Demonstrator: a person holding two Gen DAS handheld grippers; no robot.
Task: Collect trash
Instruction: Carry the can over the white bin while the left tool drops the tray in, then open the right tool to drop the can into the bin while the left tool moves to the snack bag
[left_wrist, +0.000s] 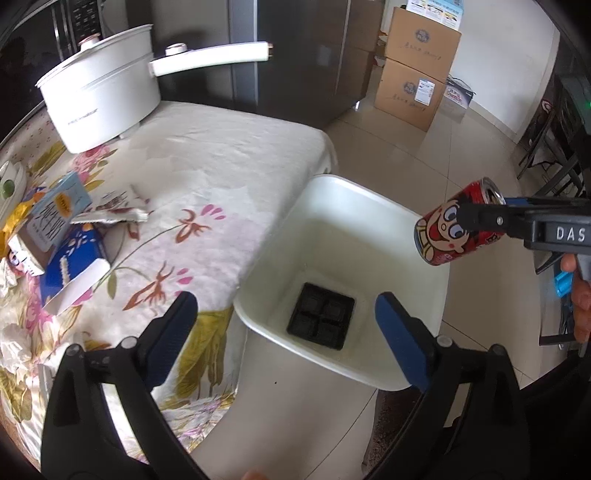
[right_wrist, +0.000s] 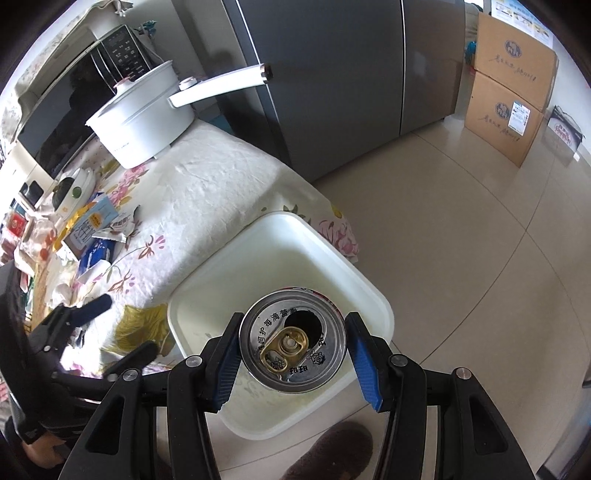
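A white bin (left_wrist: 369, 206) stands on the floor against the table's edge. A black divided tray (left_wrist: 321, 319) lies at its bottom. My left gripper (left_wrist: 284, 306) hangs open over the bin's near rim with nothing between its fingers. To the right, my right gripper (left_wrist: 476, 214) is shut on a red cartoon drink can (left_wrist: 443, 236), held tilted above the bin's right side. In the right wrist view the can's opened top (right_wrist: 293, 339) sits between the blue pads of the right gripper (right_wrist: 294, 320), over the bin (right_wrist: 295, 240). The left gripper (right_wrist: 122, 328) shows at the left.
On the floral tablecloth (left_wrist: 221, 166) lie a foil wrapper (left_wrist: 114, 210), a pale box (left_wrist: 55, 218), a blue box (left_wrist: 74, 266) and crumpled tissue (left_wrist: 14, 343). A white pot (left_wrist: 99, 96) stands at the back. Cardboard boxes (left_wrist: 417, 74) are stacked beside the dark fridge (right_wrist: 332, 74).
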